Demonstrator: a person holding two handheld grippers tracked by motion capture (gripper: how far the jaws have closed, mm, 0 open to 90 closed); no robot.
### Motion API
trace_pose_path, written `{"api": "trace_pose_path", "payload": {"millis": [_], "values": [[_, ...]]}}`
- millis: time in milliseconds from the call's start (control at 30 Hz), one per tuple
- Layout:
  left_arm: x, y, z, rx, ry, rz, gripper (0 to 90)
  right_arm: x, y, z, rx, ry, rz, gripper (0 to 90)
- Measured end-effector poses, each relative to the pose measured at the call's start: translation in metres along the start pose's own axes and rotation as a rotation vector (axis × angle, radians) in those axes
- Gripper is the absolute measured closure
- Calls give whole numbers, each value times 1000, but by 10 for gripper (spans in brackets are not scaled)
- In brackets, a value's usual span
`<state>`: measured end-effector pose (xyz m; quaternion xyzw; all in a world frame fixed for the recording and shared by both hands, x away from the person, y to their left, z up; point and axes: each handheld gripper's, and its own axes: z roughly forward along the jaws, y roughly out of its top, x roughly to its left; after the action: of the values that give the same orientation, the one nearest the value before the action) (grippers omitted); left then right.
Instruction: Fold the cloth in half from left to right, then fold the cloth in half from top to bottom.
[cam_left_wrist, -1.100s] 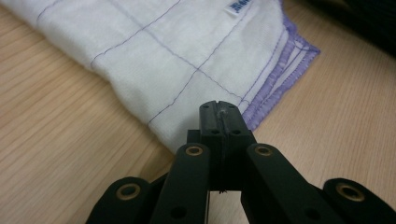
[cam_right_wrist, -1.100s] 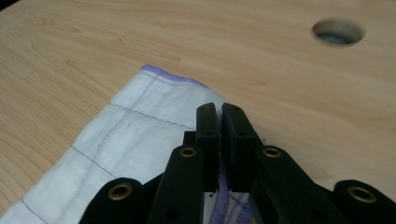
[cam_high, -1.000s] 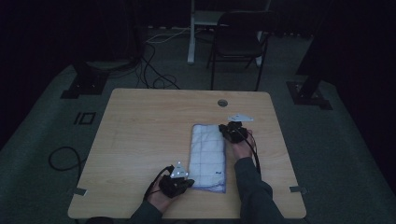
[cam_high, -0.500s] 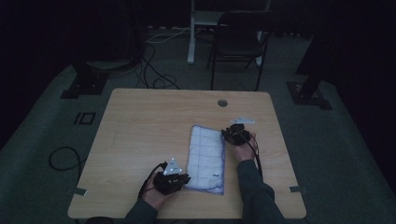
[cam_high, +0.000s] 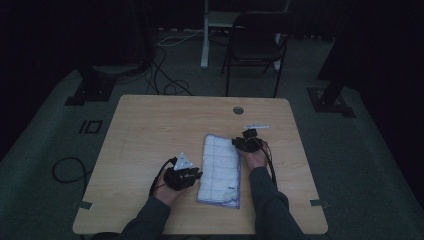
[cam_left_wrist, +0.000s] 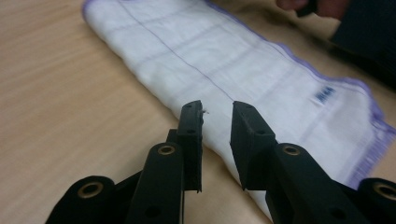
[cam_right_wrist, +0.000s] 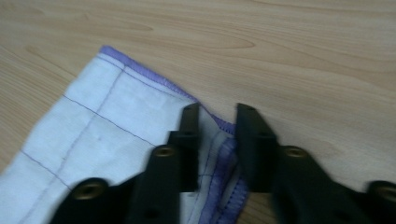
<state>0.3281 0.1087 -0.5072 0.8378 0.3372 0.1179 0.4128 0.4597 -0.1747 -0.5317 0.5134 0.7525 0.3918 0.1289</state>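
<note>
Two grippers work a folded white cloth (cam_high: 220, 169) lying on the wooden table (cam_high: 150, 130). Nearest, the left gripper (cam_left_wrist: 216, 109), jaws just parting, hovers empty over its folded edge; farther off, the right gripper (cam_right_wrist: 217, 122), jaws narrowing, straddles the purple-stitched hem (cam_right_wrist: 223, 154), whose bunching only its own view reveals.

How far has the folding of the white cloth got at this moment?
Done: the white cloth lies as a long folded strip on the table. In hand: the right gripper straddles the purple-hemmed far corner, jaws just closing; the left gripper sits at the near folded edge, jaws just opening, gripping nothing. Left: probably another fold, not yet begun.
</note>
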Motion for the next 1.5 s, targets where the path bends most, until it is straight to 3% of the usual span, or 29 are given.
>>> {"api": "trace_pose_path", "payload": {"millis": [233,267,367,400,567,933,967,1167,1367,1500], "values": [[13,12,5,-24,30,-9,721,5,4,-10,-80,-48,-31,830],[19,15,9,-30,37,-13,720,6,6,-15,-116,-85,-37,769],[21,17,11,-32,41,-18,719,5,7,-19,-133,-91,-30,760],[29,21,18,-34,57,-33,718,3,8,-21,-131,-98,-32,716],[41,31,31,-48,76,-54,710,-4,6,-20,-115,-104,-5,660],[56,49,55,-49,106,-88,670,-8,3,-14,-94,-101,30,633],[62,52,63,-44,118,-113,663,-9,2,-11,-84,-101,38,618],[70,58,77,-35,127,-148,637,-11,1,-5,-73,-84,71,593],[77,62,90,-21,150,-187,613,-10,1,0,-57,-86,77,582],[79,62,95,-8,156,-192,611,-8,0,3,-36,-88,67,579]]}}
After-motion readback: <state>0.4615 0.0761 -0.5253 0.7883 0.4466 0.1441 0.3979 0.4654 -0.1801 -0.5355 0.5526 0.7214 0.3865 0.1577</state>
